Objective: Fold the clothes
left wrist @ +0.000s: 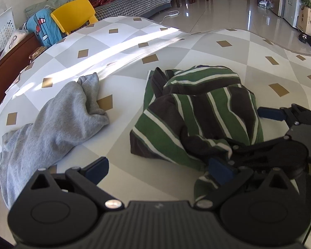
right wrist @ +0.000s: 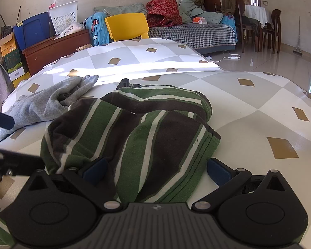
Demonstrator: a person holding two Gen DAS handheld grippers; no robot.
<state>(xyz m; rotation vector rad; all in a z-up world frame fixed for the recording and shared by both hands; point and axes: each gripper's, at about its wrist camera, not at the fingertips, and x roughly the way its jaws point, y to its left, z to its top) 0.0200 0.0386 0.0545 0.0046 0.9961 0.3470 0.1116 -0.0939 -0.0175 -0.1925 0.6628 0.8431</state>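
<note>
Green-striped shirt (right wrist: 134, 128) between both grippers' open jaws on table (right wrist: 259, 95).

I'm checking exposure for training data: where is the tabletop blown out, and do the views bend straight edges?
Left wrist view: a sunlit band across the table clips white beyond the grey garment; the table edge bows. Right wrist view: the same band, behind the striped shirt.

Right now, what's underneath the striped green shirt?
The striped shirt lies crumpled on the checkered tablecloth, with something dark poking out at its far edge. Whatever else lies beneath is covered.
</note>
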